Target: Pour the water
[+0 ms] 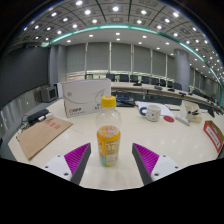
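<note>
Hand-held gripper (108,160) released — yellow-capped bottle (109,131) stands between its fingers on the bench (170,140), label unreadable.

From my remote view I could read nothing. The bottle (108,133) wore a yellow label and the white box (84,98) behind it bore dark print, both too small to decipher.

Bottle (108,130) showing yellow cap, orange drink, pale label. Gripper (111,158) fingers wearing magenta pads (75,156). Table (170,138) looking cream-white; box (85,97) showing white.
</note>
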A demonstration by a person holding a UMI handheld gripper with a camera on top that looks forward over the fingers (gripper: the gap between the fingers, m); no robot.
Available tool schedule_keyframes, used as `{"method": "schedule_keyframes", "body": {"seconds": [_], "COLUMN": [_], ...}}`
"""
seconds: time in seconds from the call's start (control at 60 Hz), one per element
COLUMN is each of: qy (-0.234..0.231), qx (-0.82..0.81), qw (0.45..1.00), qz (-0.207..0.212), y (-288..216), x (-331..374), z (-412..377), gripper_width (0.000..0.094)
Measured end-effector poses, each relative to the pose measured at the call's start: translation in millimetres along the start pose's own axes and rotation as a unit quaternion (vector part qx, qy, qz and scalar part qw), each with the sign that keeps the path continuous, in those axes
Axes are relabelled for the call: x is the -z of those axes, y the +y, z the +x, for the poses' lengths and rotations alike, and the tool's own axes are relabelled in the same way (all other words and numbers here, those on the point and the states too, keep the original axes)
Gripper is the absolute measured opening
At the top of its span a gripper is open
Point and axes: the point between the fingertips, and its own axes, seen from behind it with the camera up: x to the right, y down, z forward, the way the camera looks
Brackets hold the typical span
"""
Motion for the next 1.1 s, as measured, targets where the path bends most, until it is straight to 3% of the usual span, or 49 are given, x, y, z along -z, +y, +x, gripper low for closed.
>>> {"method": "schedule_keyframes", "body": {"seconds": [0.117,0.217,0.45,0.583,0.683,0.85,0.983,1.1], "qy": [0.021,0.047,0.055,0.039,0.004,-0.101,-0.182,-0.224], "qx": [-0.024,-0.028,-0.027,-0.040,-0.092,-0.286,-0.463,-0.600], "qw": [0.999,0.998,0.997,0.997,0.993,0.947,0.859,0.758], "qz": [0.016,0.029,0.042,0.052,0.073,0.106,0.119,0.123], "y": [-5.5,-9.3,-27.7,-60.0,-104.3,-194.1,-255.8,-284.2], "x": [-45.9,-70.7,-86.5,-90.9,-99.7,-136.9,-176.5,-219.1], "z": [-9.1,-2.4,0.3,-8.4,-16.2,-16.7,7.5,51.4], "gripper_width": [0.0788,0.0530,0.0402,0.0391,0.0390,0.0388,0.0386,0.0387]}}
